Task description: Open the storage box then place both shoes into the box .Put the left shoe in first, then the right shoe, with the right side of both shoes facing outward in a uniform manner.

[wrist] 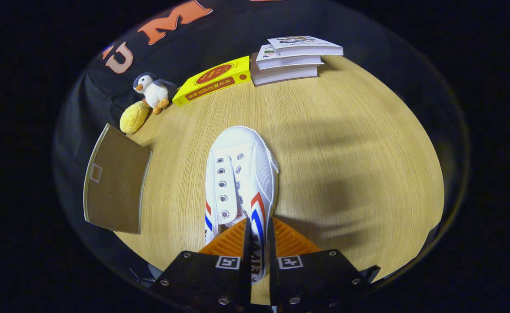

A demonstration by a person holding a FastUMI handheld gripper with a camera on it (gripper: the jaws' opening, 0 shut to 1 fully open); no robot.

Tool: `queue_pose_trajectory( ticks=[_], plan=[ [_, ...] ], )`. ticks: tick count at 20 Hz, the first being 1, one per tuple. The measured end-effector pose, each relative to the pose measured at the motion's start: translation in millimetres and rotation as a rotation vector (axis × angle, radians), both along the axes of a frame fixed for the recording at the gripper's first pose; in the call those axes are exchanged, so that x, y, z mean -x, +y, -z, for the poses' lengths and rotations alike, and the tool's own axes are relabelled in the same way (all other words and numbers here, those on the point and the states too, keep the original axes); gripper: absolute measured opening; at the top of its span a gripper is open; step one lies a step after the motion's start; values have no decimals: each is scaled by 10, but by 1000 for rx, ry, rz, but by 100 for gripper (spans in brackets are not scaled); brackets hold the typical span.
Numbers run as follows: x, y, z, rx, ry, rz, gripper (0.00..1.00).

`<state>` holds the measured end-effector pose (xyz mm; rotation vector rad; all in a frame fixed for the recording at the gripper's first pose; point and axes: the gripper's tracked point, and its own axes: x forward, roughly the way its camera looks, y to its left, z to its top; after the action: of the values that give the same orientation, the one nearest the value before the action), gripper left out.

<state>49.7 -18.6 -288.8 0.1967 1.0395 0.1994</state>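
The white canvas shoe with red and blue stripes (240, 182) is pinched at its side wall between the narrowed fingers (258, 243); by so thin a grip it could be twisted loose over the wooden table (346, 152).

white shoe (241, 174) – red-blue stripes – side wall pinched, toe pointing away

Black gripper (259, 237) housing, square markers, silver screws.

Wooden table (346, 143), black cloth wall (107, 93)
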Motion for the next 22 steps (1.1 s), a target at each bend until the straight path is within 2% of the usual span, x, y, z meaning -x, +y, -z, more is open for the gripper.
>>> queue_pose_trajectory(
  ticks=[1, 3, 7, 13, 22],
  plan=[
    [21, 8, -17, -17, -2, 20, 5],
    [30, 27, -75, -45, -22, 48, 0],
    [3, 99, -321, -102, -52, 92, 0],
    [-40, 391, -870, -106, -138, 113, 0],
    [95, 1492, -1750, -156, -258, 148, 0]
  ],
)
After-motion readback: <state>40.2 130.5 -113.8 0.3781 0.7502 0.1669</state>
